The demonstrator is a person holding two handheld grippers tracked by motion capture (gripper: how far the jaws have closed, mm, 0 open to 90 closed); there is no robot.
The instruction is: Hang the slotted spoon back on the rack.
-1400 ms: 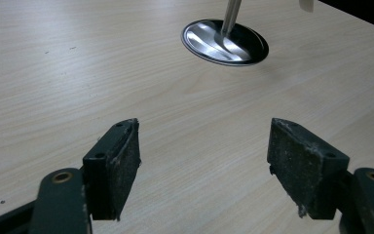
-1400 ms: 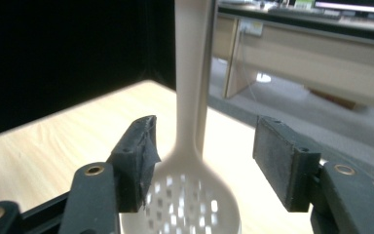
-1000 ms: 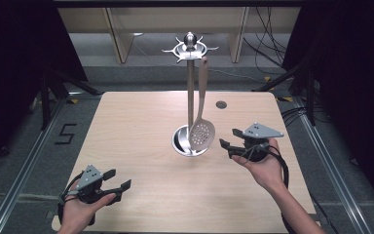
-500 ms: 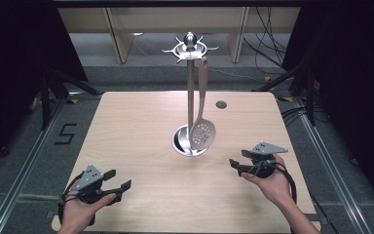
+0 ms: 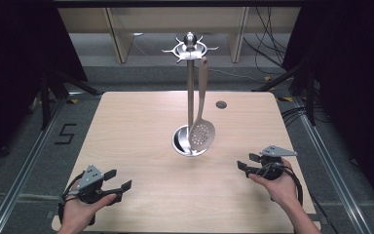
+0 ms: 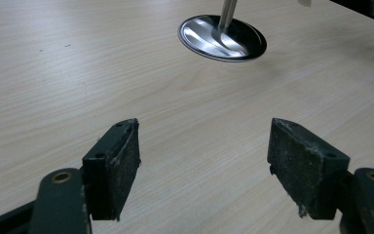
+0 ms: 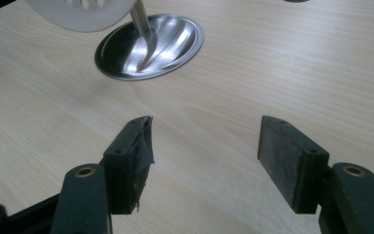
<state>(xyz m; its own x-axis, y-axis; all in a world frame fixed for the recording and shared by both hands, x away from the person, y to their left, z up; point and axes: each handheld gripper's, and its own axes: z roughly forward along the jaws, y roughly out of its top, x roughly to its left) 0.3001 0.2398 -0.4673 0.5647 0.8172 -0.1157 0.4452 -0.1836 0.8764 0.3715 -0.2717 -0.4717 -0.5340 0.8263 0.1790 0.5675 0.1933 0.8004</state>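
Pale wood table [image 5: 141, 126], bare grain, on a grey floor [image 5: 24, 146] with metal rails either side; dark curtains left and right, cables far right. Small dark disc [image 5: 221, 104] set in the table's far right. Steel stand [image 5: 190, 97] at table centre, round base [image 6: 222, 38]; slotted spoon [image 5: 202, 131] hangs from its top ring, just right of the pole. Left gripper [image 5: 113, 184] near left, jaws open, empty. Right gripper [image 5: 246, 164] near right, well apart from the spoon, jaws open, empty.
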